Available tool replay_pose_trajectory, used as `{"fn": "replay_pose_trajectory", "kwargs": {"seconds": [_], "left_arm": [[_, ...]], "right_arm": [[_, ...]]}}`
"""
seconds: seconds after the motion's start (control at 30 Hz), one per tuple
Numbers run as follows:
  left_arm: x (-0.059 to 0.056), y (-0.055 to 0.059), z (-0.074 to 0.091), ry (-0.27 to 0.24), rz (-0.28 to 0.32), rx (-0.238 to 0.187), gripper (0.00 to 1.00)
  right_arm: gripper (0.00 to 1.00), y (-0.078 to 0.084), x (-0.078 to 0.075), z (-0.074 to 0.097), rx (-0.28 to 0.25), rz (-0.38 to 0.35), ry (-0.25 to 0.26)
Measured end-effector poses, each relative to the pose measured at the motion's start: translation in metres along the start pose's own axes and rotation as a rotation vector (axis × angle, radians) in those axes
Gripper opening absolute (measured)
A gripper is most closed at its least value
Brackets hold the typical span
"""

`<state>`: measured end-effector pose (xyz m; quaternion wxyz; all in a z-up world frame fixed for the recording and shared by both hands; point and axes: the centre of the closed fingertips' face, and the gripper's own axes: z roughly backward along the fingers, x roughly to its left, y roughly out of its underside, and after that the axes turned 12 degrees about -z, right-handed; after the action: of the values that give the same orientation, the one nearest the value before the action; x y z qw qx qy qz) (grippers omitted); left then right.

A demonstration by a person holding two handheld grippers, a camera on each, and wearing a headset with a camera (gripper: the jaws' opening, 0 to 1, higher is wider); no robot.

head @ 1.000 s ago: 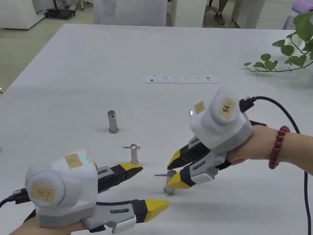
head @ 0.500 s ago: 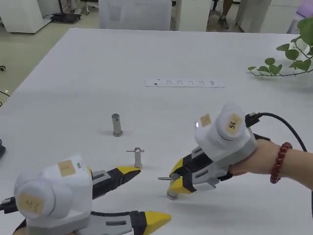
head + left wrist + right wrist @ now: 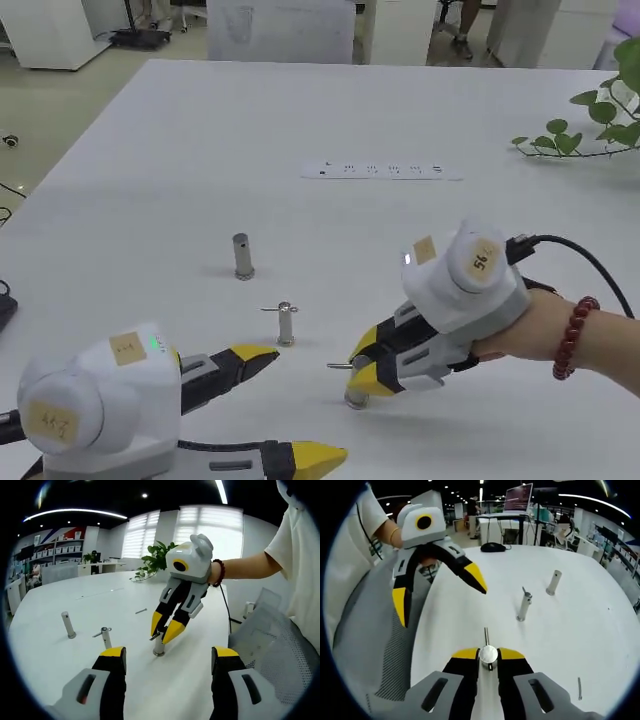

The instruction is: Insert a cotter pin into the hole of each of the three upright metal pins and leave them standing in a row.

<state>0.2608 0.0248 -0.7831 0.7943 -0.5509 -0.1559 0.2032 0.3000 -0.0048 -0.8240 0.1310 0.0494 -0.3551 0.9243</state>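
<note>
Near pin [image 3: 356,392] stands upright on the table [image 3: 150,180], its top caught between the closed jaws of the right gripper [image 3: 366,364]. In the right gripper view the yellow tips press on either side of its round head. A cotter [image 3: 485,634] runs level out of the pin, straight ahead along the jaws and away from that hand. The cotter's back end is hidden, so I cannot tell how far it is seated.

The middle pin [image 3: 286,327] stands beyond the near pin and apart from it, with a second cotter [image 3: 270,309] crosswise near its top. The far pin [image 3: 242,257], further along the same line from the near pin, looks bare.

The left gripper [image 3: 306,405] hovers on the opposite side of the near pin from the right one. Its jaws are wide apart and empty, pointing towards the pin without touching it.

The near pin's long axis is upright and the cotter lies level across it. Any further push should therefore run along the cotter, towards the left gripper. Letting go probably wants a straight pull back, or the pin may tip. After that the far pin seems to be what remains, and the left gripper is the nearer to it.

A thin sliver [image 3: 579,688] lies on the table near the near pin, on the right gripper's side. It may be a spare cotter but is too small to be sure.
</note>
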Motion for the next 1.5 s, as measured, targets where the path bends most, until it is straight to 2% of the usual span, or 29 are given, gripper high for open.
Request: {"fn": "replay_pose_trajectory", "kwargs": {"seconds": [0.23,0.53,0.63,0.83,1.5], "left_arm": [[0.002,-0.002,0.002,-0.014,0.002,-0.007,0.68],[0.003,-0.001,0.003,-0.017,0.0,-0.002,0.68],[0.003,-0.001,0.003,-0.02,0.004,-0.003,0.67],[0.004,0.001,0.003,-0.021,0.006,0.001,0.67],[0.011,0.006,0.005,-0.039,0.021,0.008,0.67]], "right_arm": [[0.14,0.0,-0.002,0.0,-0.004,-0.013,0.007],[0.13,-0.003,-0.005,0.001,0.006,0.016,0.019],[0.13,-0.009,-0.009,0.002,-0.008,0.014,0.027],[0.13,-0.015,-0.019,0.001,-0.001,0.026,0.043],[0.14,-0.022,-0.049,-0.007,0.003,0.016,0.07]]}}
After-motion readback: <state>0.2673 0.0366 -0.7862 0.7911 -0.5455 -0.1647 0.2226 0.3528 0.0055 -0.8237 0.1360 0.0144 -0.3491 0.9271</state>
